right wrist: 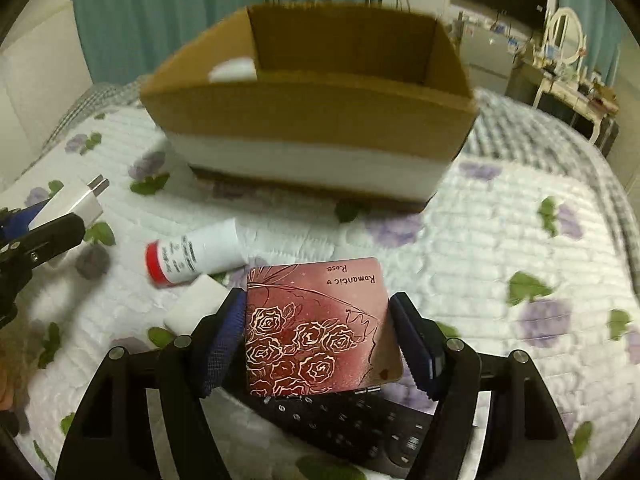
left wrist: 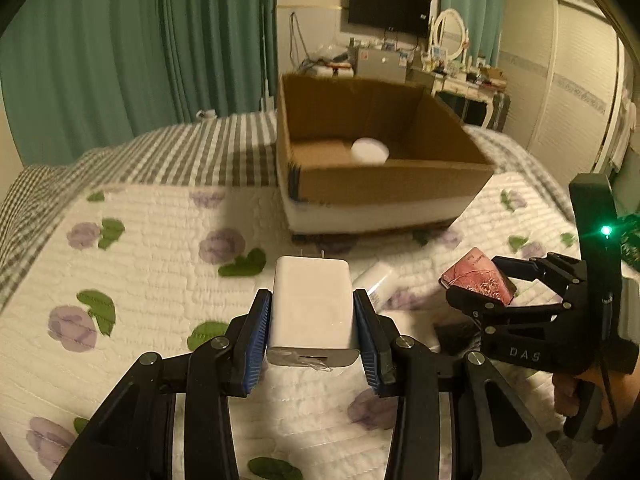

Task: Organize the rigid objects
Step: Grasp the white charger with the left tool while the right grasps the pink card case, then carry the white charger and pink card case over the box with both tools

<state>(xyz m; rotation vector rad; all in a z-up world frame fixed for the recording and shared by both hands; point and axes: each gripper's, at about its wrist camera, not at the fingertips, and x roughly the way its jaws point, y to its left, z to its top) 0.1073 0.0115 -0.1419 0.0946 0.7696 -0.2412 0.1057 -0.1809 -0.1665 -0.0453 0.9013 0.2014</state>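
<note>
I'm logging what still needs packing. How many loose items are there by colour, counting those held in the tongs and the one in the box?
White: 4 - white plastic charger, white tube with red cap, small white block, round white object inside the brown cardboard box.
Red: 1 - red rose-printed tin.
Black: 1 - black remote control.
Total: 6

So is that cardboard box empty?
No. The cardboard box is open-topped, and a white round object already lies inside.

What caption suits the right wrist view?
Right gripper holding red rose tin before the cardboard box.
</note>
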